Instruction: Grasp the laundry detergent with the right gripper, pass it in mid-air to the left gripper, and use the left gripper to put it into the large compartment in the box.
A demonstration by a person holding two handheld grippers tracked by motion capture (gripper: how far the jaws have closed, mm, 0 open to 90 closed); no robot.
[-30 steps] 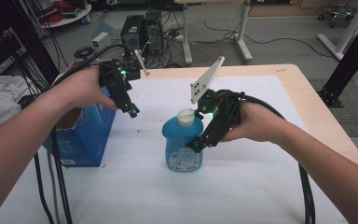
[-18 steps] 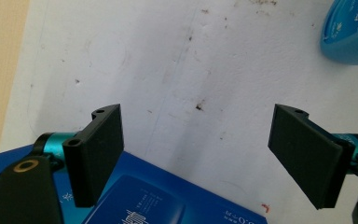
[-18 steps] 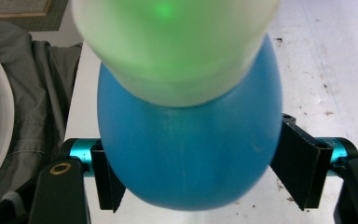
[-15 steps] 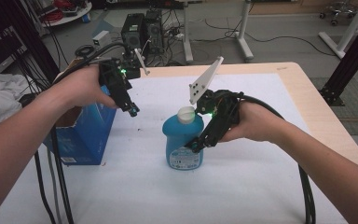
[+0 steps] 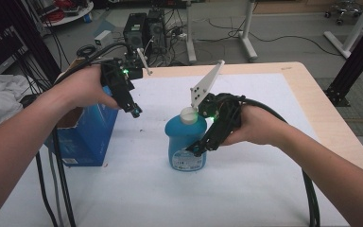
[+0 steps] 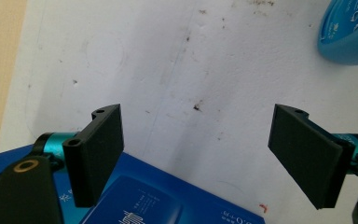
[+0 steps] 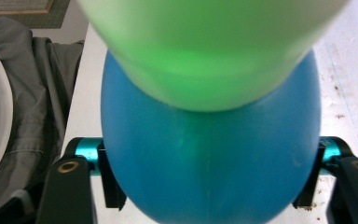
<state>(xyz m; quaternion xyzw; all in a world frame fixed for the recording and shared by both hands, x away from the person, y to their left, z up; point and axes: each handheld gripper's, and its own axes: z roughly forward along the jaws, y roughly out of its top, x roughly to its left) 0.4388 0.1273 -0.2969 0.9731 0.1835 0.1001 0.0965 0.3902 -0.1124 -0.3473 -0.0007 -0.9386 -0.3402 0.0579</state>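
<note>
From the high view, my right hand (image 5: 257, 125) reaches in from the right with its wrist level, and my right tool (image 5: 199, 147) slants down against the side of the blue bottle (image 5: 184, 146), which stands upright on the white sheet of the bench (image 5: 246, 189). My left hand (image 5: 82, 87) is raised over the open blue box (image 5: 87, 135), with my left tool (image 5: 133, 111) pointing down toward the bottle, well apart from it.

In the left gripper view, my left tool (image 6: 198, 158) has its jaws wide apart with nothing between them, over the box's (image 6: 168, 205) edge and the stained sheet.

In the right gripper view, my right tool (image 7: 209, 186) has just been closing; its jaws sit at both flanks of the bottle (image 7: 209, 163), which is between them and seems gripped. The pale cap (image 7: 209, 46) looms close, blocking the view beyond.
</note>
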